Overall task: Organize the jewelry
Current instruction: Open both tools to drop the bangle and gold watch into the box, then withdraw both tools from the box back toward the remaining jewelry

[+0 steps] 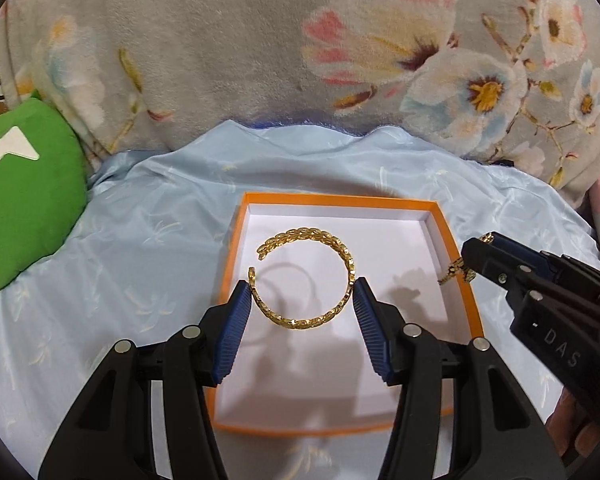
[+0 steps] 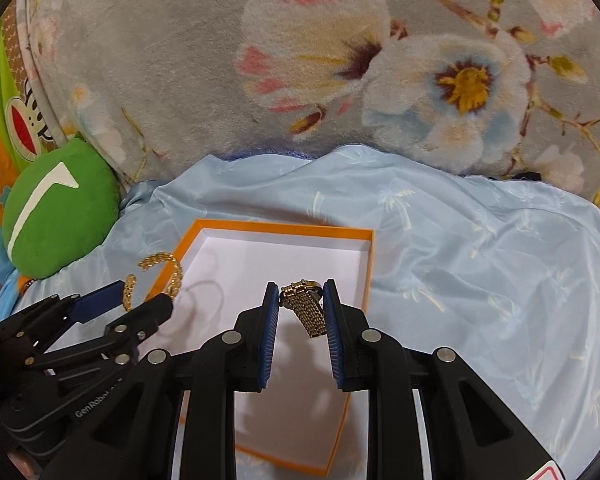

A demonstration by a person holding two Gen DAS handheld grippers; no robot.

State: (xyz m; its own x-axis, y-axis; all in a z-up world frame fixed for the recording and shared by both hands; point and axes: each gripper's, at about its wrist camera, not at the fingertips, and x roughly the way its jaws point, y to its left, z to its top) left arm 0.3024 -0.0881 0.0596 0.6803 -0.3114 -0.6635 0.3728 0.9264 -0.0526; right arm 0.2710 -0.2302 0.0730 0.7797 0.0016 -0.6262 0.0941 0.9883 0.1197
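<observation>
A: The left hand-held gripper clamps the gold bangle across its width, over the orange box.

B: Stiff, light, slippery; its gap faces left. The right hand-held gripper pinches the watch, its limp band hanging toward the camera.

A gold watch is clamped between the blue pads of the right gripper above the white-lined orange box, which is set on pale blue cloth, while a gold open bangle is held by the left gripper at the box's left rim.
</observation>
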